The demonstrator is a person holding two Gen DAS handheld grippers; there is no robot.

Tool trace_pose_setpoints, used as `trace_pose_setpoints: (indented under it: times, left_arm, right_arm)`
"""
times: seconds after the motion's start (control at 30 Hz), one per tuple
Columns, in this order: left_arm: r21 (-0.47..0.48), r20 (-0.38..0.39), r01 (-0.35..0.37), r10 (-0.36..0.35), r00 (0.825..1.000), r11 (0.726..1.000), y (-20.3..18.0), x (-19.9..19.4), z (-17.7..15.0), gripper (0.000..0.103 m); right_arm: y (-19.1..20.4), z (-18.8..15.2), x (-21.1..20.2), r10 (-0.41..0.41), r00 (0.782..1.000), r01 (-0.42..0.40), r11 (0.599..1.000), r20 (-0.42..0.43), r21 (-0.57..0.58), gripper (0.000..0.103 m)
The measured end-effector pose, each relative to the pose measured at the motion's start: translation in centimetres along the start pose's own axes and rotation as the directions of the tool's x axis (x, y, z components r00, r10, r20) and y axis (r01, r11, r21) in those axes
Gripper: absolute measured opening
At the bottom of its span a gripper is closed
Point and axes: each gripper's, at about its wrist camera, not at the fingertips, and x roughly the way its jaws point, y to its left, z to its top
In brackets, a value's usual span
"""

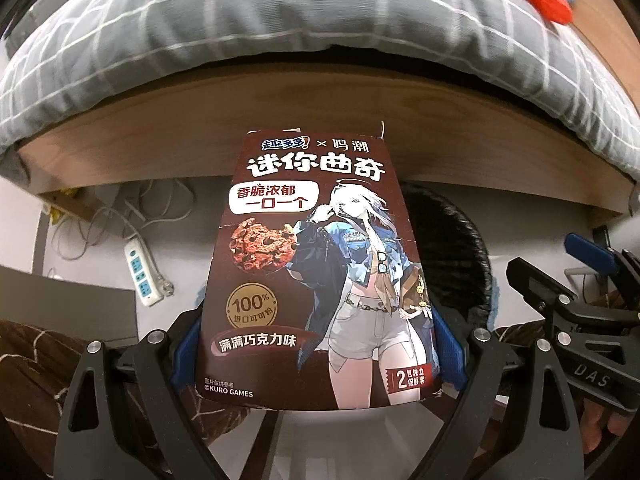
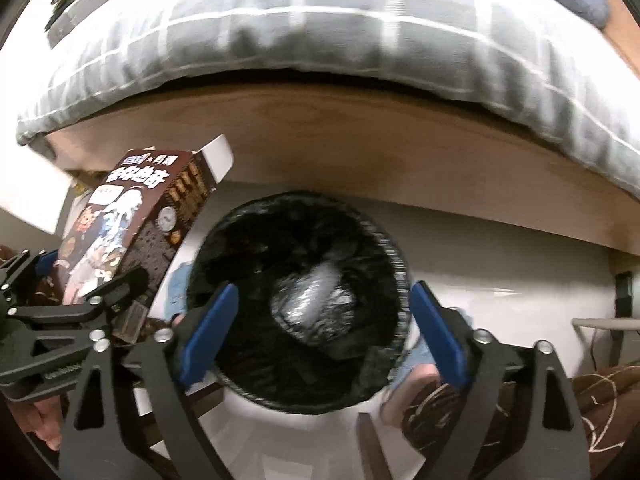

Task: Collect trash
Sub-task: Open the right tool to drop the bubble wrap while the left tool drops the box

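Observation:
A brown cookie box (image 1: pixel 316 264) with a cartoon figure printed on it stands upright between the blue pads of my left gripper (image 1: pixel 318 352), which is shut on its lower sides. The same cookie box (image 2: pixel 132 216) shows at the left of the right wrist view, beside the bin. A round bin with a black bag (image 2: pixel 384 232) stands on the floor. My right gripper (image 2: pixel 324 330) hangs open above it with nothing between the pads. A crumpled silver wrapper (image 2: pixel 316 304) lies inside the bin. In the left wrist view the bin (image 1: pixel 452 248) is behind the box.
A bed with grey checked bedding (image 1: pixel 280 20) and a wooden frame (image 1: pixel 320 112) runs just behind the bin. A white power strip (image 1: pixel 142 272) with cables lies on the floor at left. Brown patterned cloth (image 2: pixel 600 400) is near the bottom edge.

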Motion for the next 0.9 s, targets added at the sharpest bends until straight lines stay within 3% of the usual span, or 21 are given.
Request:
trace_pose_setpoints:
  times: [0.17, 0.43, 0.67, 0.77, 0.9]
  left_arm:
    - [0.044, 0.0, 0.014, -0.014, 1.0, 0.999, -2.4, 0.2, 0.2, 0.088]
    - [0.105, -0.004, 0.041, -0.041, 0.999, 0.994, -5.6, 0.7, 0.7, 0.088]
    - [0.138, 0.004, 0.057, -0.058, 0.998, 0.989, -8.4, 1.0, 1.3, 0.09]
    - [0.156, 0.037, 0.033, -0.04, 0.999, 0.987, -8.7, 0.8, 1.3, 0.097]
    - [0.151, 0.055, 0.026, -0.034, 0.998, 0.988, -8.3, 0.4, 1.3, 0.097]
  right_arm:
    - [-3.0, -0.5, -0.8, -0.057, 0.998, 0.056, 0.997, 0.016, 0.056, 0.095]
    - [-6.7, -1.1, -1.9, -0.116, 0.993, 0.111, 0.984, 0.025, 0.14, 0.095]
    - [-8.9, -1.4, -2.5, -0.138, 0.99, 0.129, 0.971, 0.03, 0.202, 0.095]
    - [-9.6, -1.2, -2.9, -0.145, 0.989, 0.133, 0.965, 0.037, 0.226, 0.095]
    - [-9.9, -0.8, -3.3, -0.142, 0.988, 0.127, 0.964, 0.052, 0.232, 0.095]
